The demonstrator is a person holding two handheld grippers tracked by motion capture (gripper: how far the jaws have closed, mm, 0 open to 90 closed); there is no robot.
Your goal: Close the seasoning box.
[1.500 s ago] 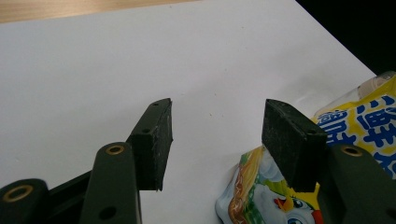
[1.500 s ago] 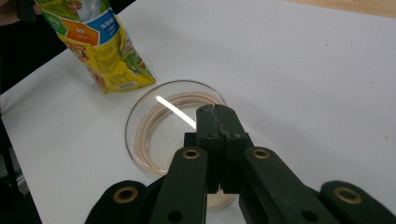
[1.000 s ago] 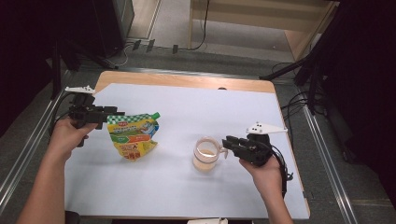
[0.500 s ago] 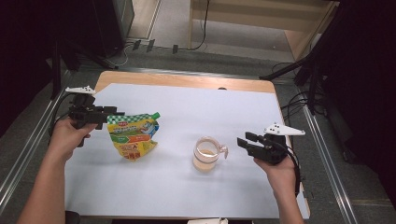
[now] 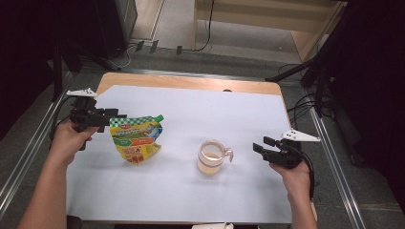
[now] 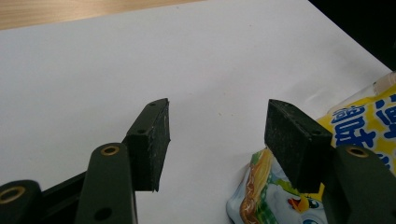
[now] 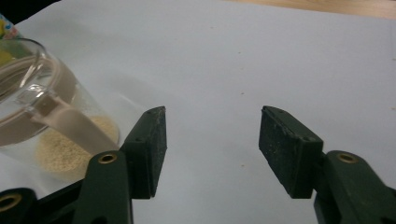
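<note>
One pouch (image 5: 135, 139) lies left, one glass cup (image 5: 211, 156) right, on one table (image 5: 191, 191); two grippers, left gripper (image 5: 106, 116) and right gripper (image 5: 261, 145).

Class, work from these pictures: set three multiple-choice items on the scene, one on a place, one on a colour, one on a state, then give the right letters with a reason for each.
1. Where does the pouch lie from the cup in the high view?
A. to its left
B. to its right
C. inside it

2. What colour is the pouch's cap?
A. red
B. green
C. black

3. How does the right gripper stand?
A. shut on the cup's handle
B. shut on the pouch
C. open, holding nothing

Answers:
1 A: the pouch lies on the white sheet by the left gripper, the cup farther right.
2 B: the cap at its top corner is green.
3 C: in the right gripper view bare sheet shows between the jaws, the cup off to the side.
</note>
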